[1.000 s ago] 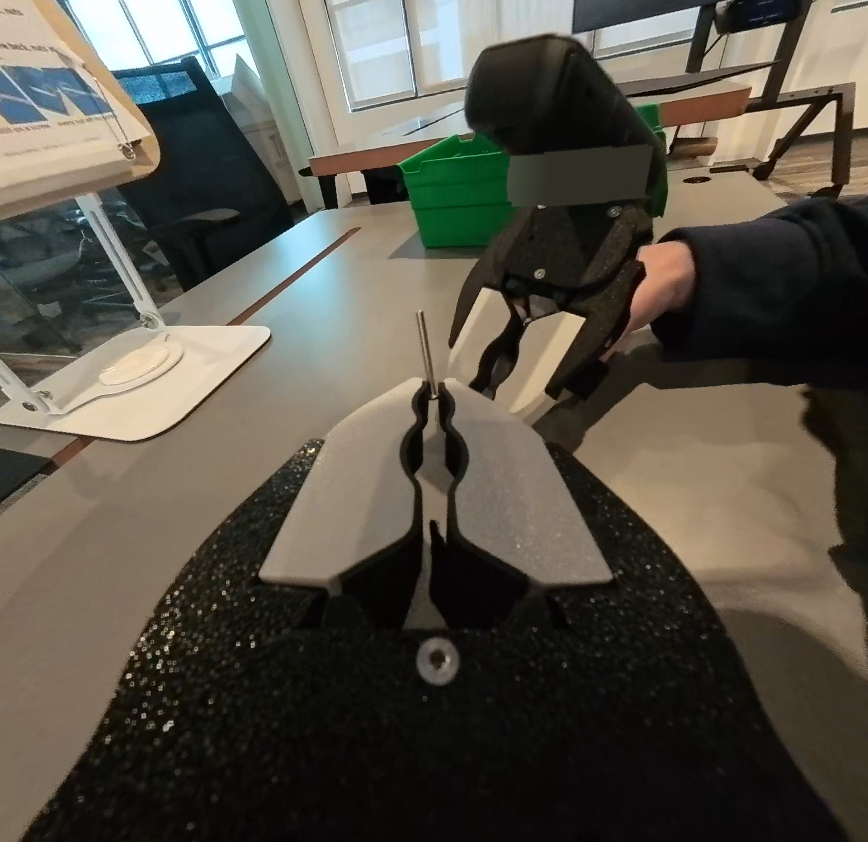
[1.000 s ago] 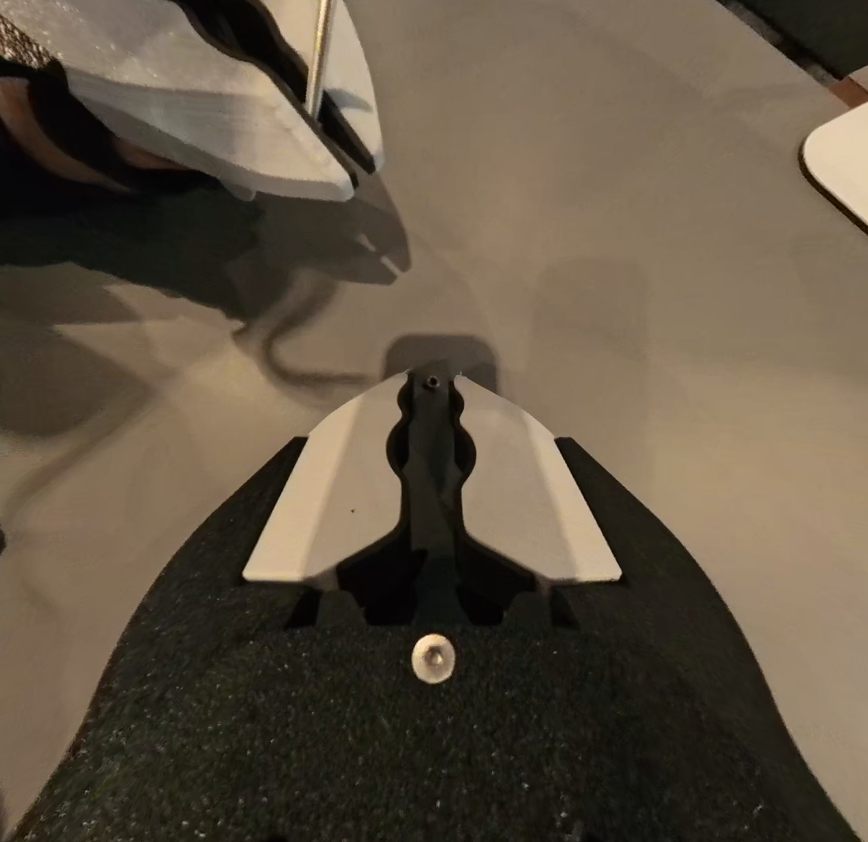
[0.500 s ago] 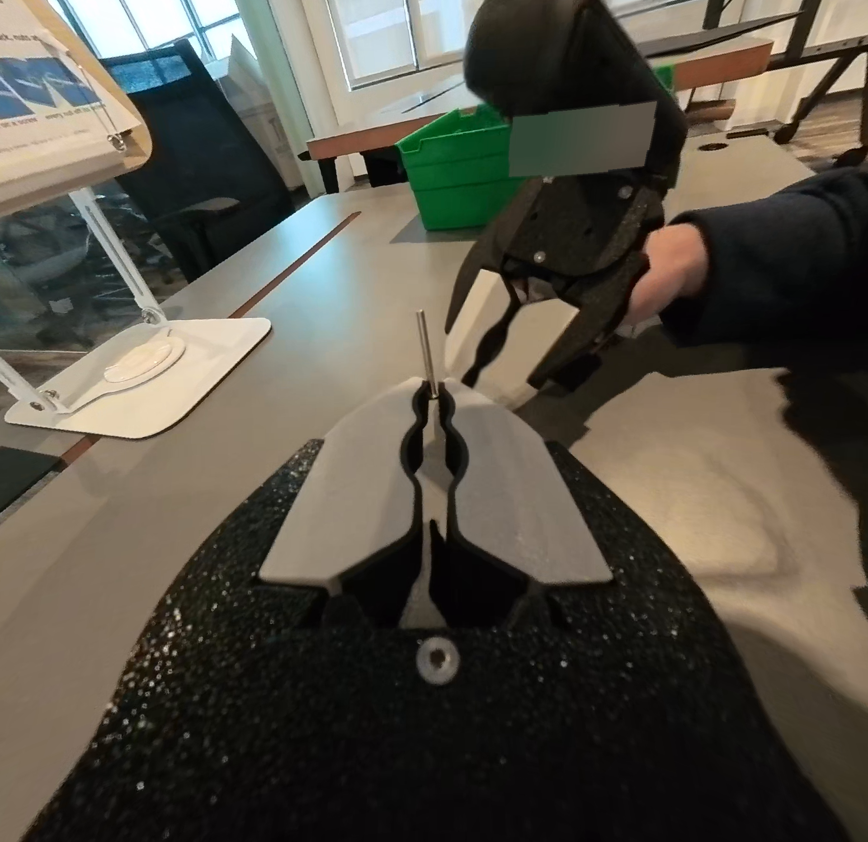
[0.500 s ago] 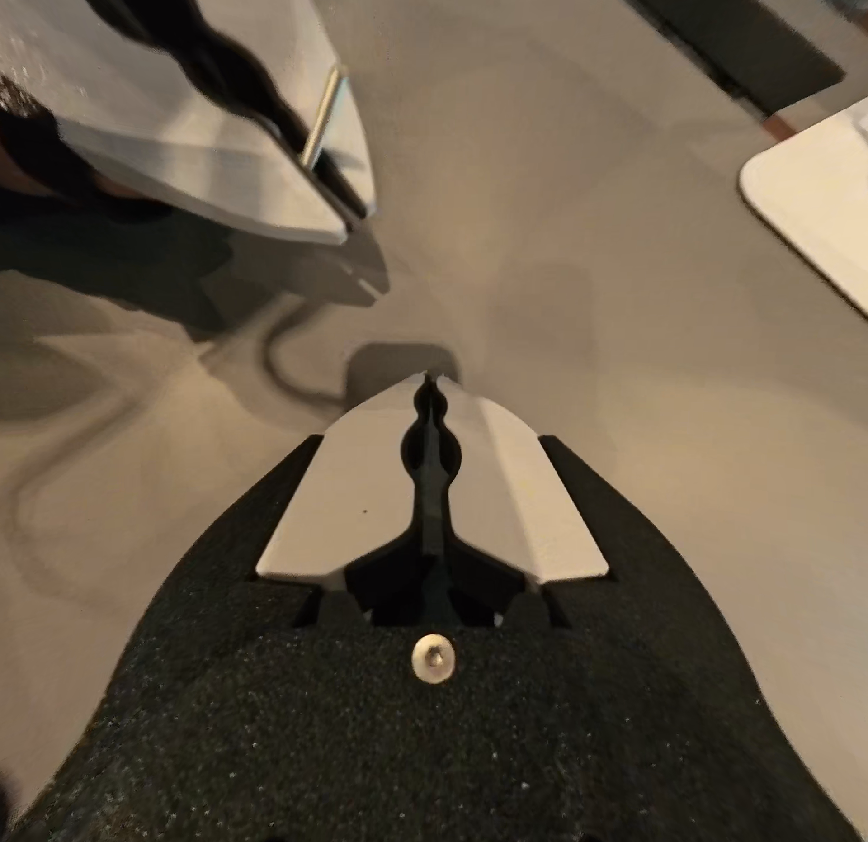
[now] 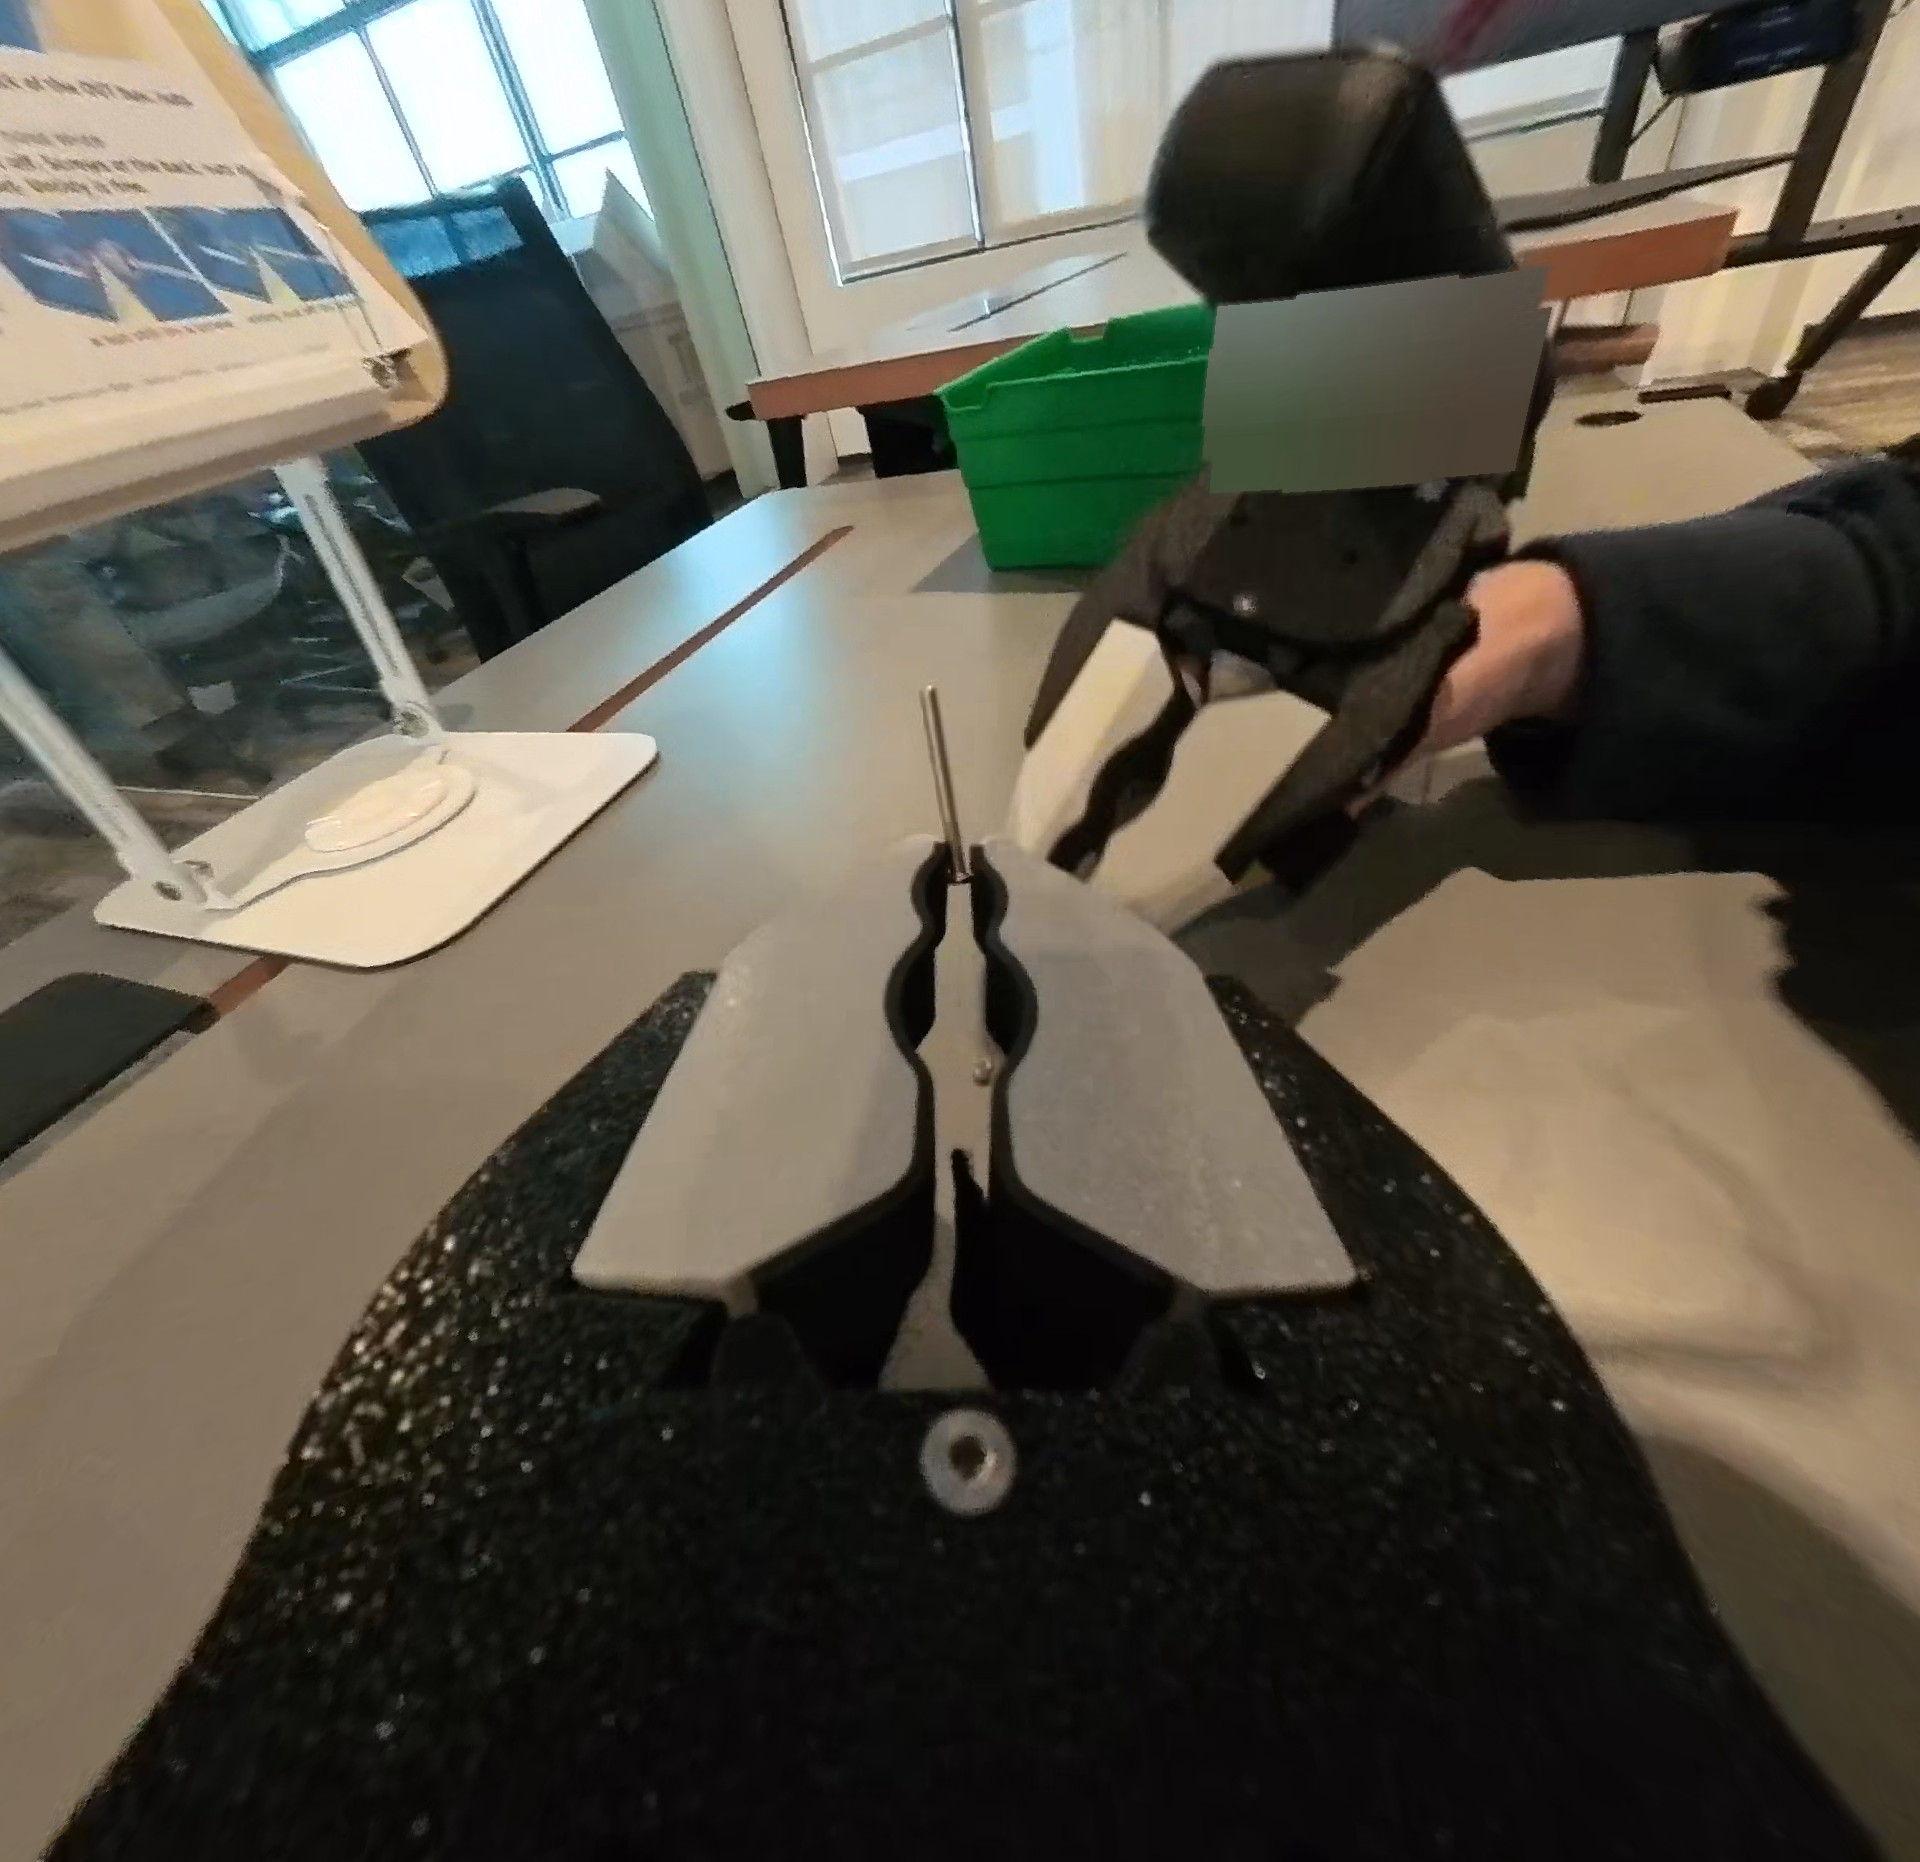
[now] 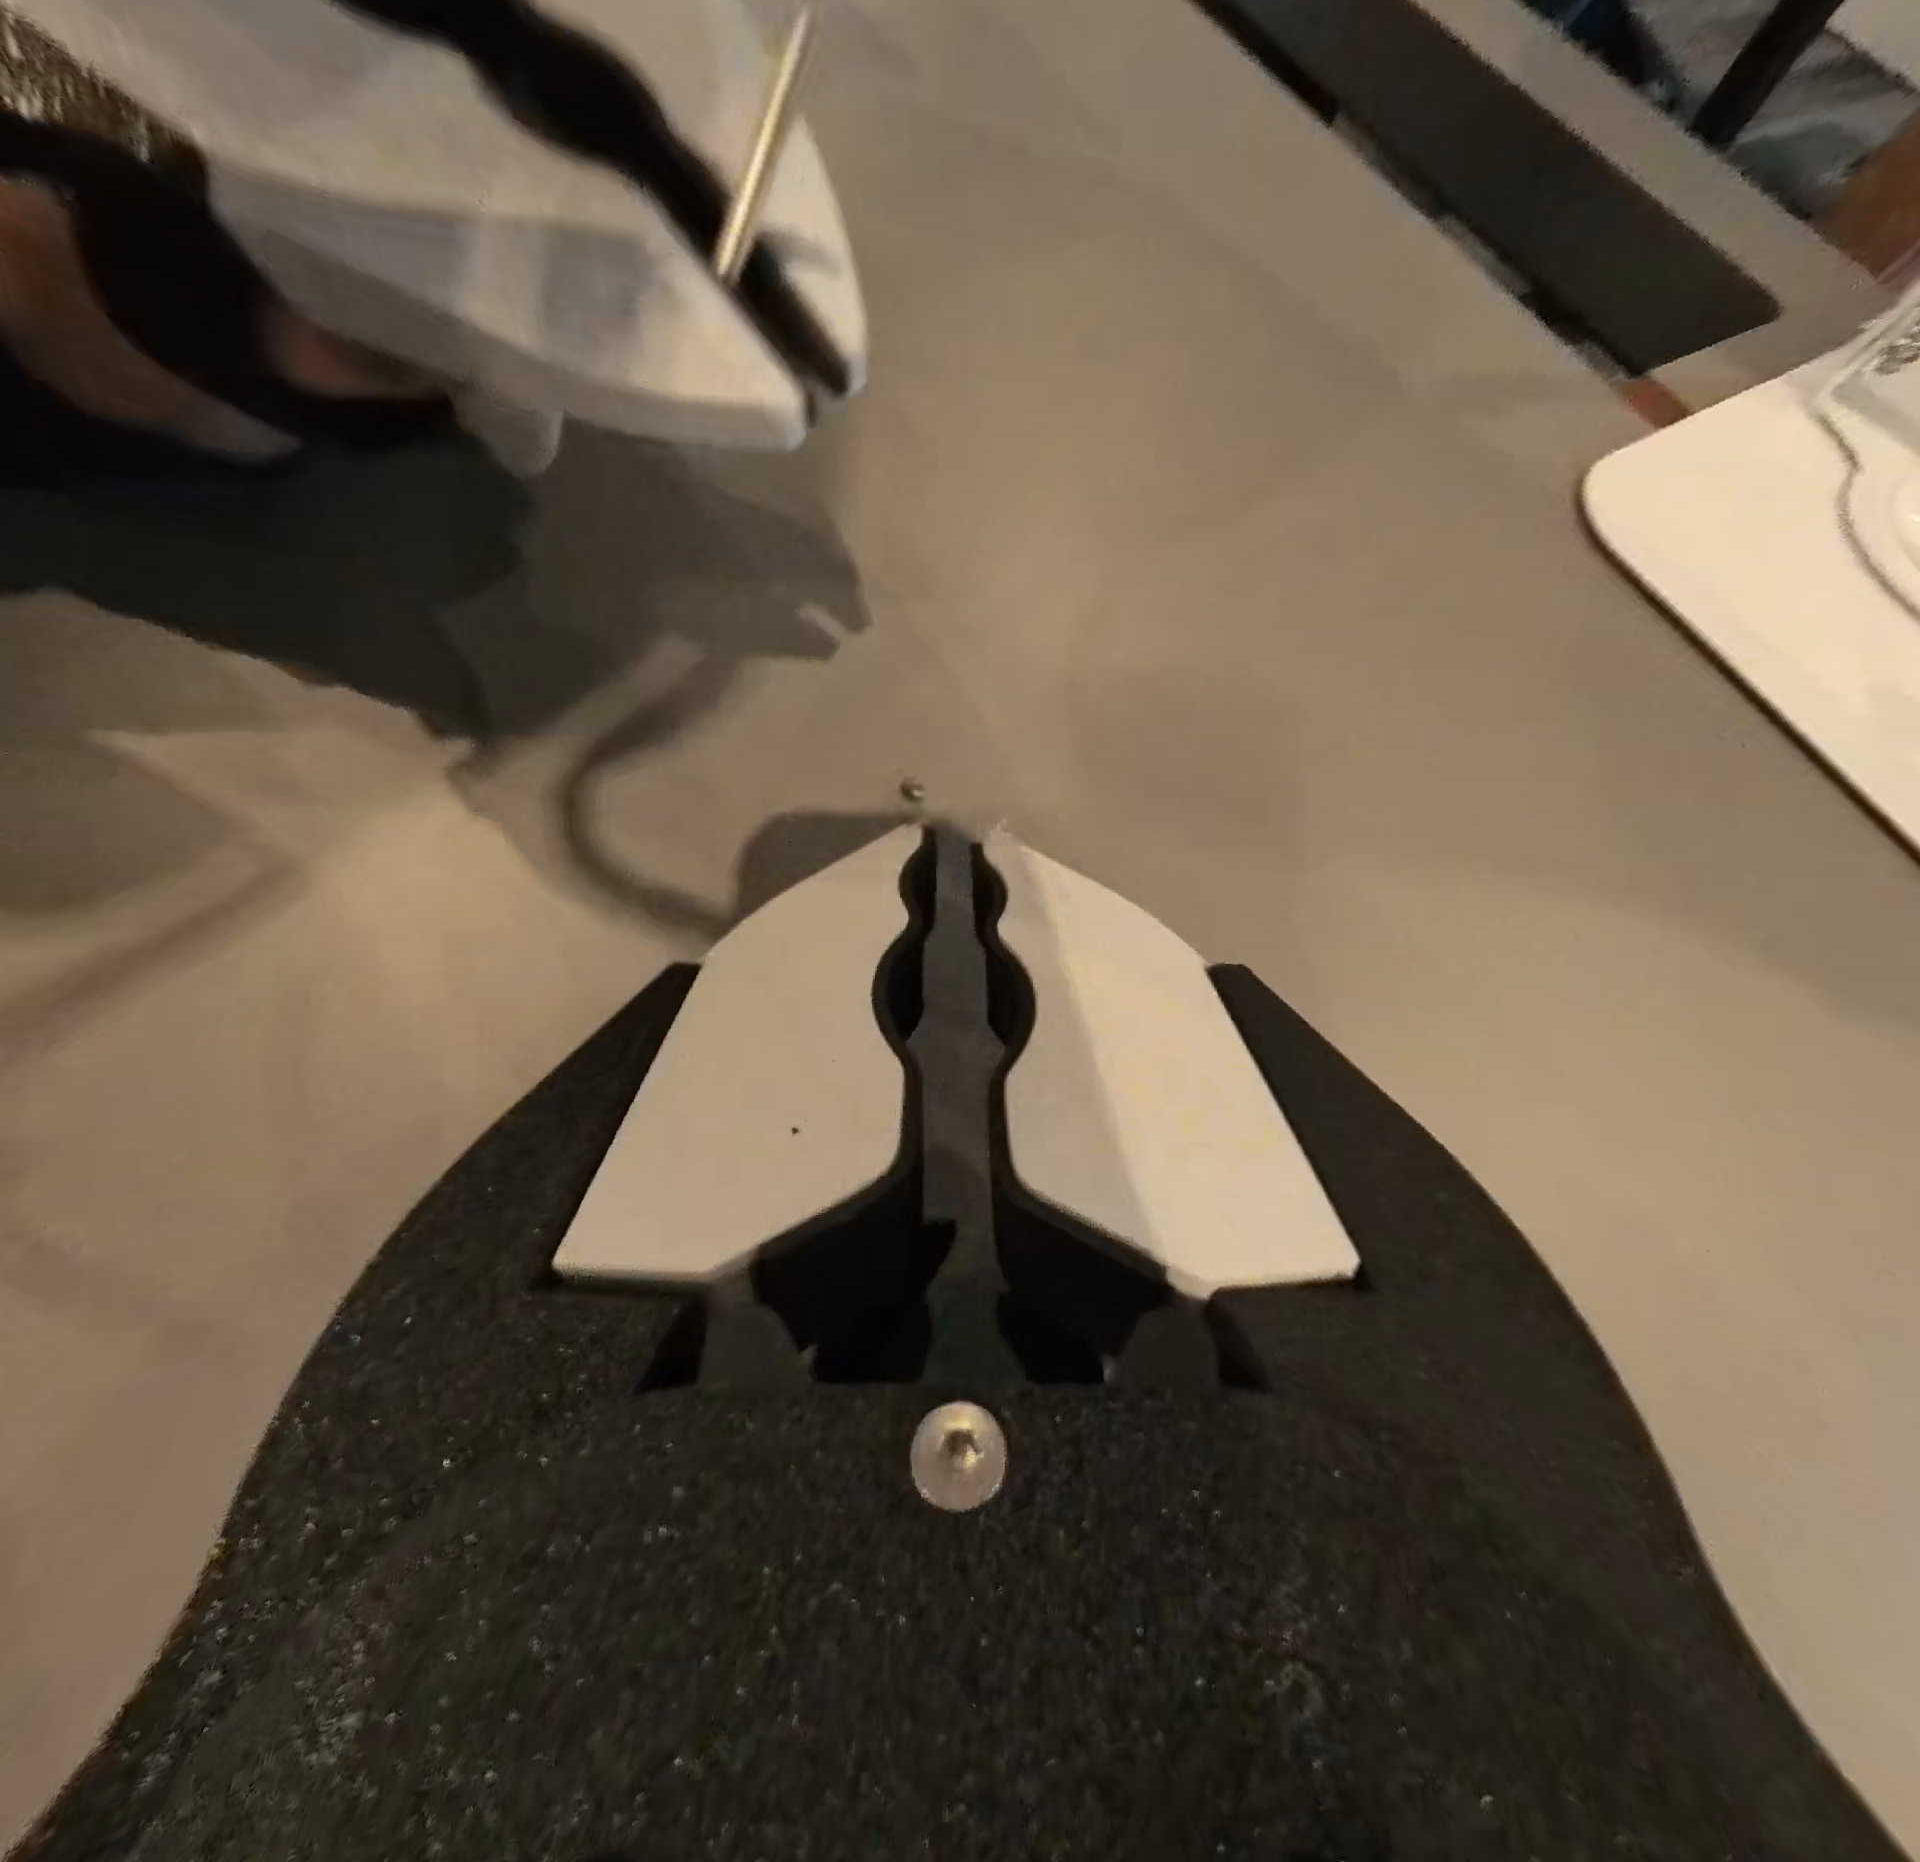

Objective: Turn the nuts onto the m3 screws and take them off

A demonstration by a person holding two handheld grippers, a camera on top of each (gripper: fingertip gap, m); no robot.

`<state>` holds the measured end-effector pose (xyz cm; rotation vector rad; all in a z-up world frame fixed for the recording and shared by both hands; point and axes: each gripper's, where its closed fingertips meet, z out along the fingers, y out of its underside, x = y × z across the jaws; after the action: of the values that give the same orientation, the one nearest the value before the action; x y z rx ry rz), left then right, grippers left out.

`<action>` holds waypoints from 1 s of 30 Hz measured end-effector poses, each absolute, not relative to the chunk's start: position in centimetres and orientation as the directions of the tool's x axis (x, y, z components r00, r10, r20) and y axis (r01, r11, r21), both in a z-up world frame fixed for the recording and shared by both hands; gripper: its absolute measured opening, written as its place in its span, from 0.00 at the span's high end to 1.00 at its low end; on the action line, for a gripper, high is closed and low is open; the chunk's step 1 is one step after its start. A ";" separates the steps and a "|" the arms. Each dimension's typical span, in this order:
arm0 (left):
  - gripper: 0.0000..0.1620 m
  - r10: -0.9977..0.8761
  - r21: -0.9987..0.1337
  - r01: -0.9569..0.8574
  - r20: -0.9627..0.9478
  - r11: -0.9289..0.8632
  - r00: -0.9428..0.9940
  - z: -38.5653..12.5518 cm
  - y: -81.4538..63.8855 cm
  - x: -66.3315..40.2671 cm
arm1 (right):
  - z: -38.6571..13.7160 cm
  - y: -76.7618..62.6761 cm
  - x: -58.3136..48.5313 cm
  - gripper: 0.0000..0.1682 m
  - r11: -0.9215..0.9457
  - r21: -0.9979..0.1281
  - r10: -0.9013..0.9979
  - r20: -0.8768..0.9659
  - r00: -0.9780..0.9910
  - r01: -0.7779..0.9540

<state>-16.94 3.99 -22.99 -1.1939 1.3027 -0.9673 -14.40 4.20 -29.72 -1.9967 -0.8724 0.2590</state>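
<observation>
My left gripper (image 5: 957, 870) is shut on a thin steel m3 screw (image 5: 940, 773) that stands upright out of its fingertips. A small grey round thing (image 5: 980, 1066) shows in the gap between its fingers; I cannot tell what it is. My right gripper (image 6: 951, 833) is shut with nothing between its tips and hangs low over the grey table (image 6: 1195, 565). A small nut (image 6: 912, 789) lies on the table just past its fingertips. In the left wrist view the right gripper (image 5: 1127, 862) points down, close to the right of the screw. In the right wrist view the left gripper (image 6: 805, 378) holds the screw (image 6: 764, 160) at the upper left.
A white stand base (image 5: 416, 836) carrying a tilted sign board sits at the left, and also shows in the right wrist view (image 6: 1766, 586). Stacked green bins (image 5: 1081, 441) stand at the back. A black pad (image 6: 1486, 160) lies by the table edge. A hand in a dark sleeve (image 5: 1714, 649) holds the right gripper. Tip to tip, the grippers are about 7 cm apart.
One second ago the nut sat between my right fingertips; now it lies on the table just ahead of them. The right gripper rose, then came down again beside the screw. The left gripper keeps hold.
</observation>
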 end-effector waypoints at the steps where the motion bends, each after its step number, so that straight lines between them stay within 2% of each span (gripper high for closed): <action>1: 0.98 -0.981 -0.981 -0.101 -0.172 0.163 0.086 -22.8 4.2 -17.1 | -30.0 4.3 -14.7 0.96 -0.345 -0.802 0.673 0.151 0.724 0.488; 6: 0.98 -0.987 -0.992 -0.054 -0.122 0.117 0.103 -22.2 4.7 -17.5 | -30.3 5.2 -15.7 0.94 -0.394 -0.797 0.683 0.078 0.726 0.457; 9: 0.98 -0.986 -0.989 -0.069 -0.139 0.132 0.097 -22.4 4.6 -17.4 | -30.7 5.4 -15.9 0.96 -0.420 -0.777 0.687 0.064 0.724 0.468; 14: 0.98 -0.984 -0.985 -0.084 -0.155 0.148 0.090 -22.6 4.4 -17.3 | -31.3 5.2 -16.0 0.99 -0.386 -0.746 0.704 0.142 0.696 0.543; 18: 0.98 -0.985 -0.988 -0.076 -0.145 0.138 0.092 -22.5 4.5 -17.4 | -31.2 5.1 -16.0 0.93 -0.385 -0.750 0.706 0.136 0.695 0.537; 30: 0.98 -0.985 -0.987 -0.084 -0.147 0.140 0.086 -22.6 4.4 -17.3 | -31.3 4.9 -16.0 0.96 -0.392 -0.748 0.695 0.141 0.705 0.536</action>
<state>-17.30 4.42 -22.57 -1.1990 1.2621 -0.9981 -15.98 4.90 -31.28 -2.0887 -0.9367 0.2466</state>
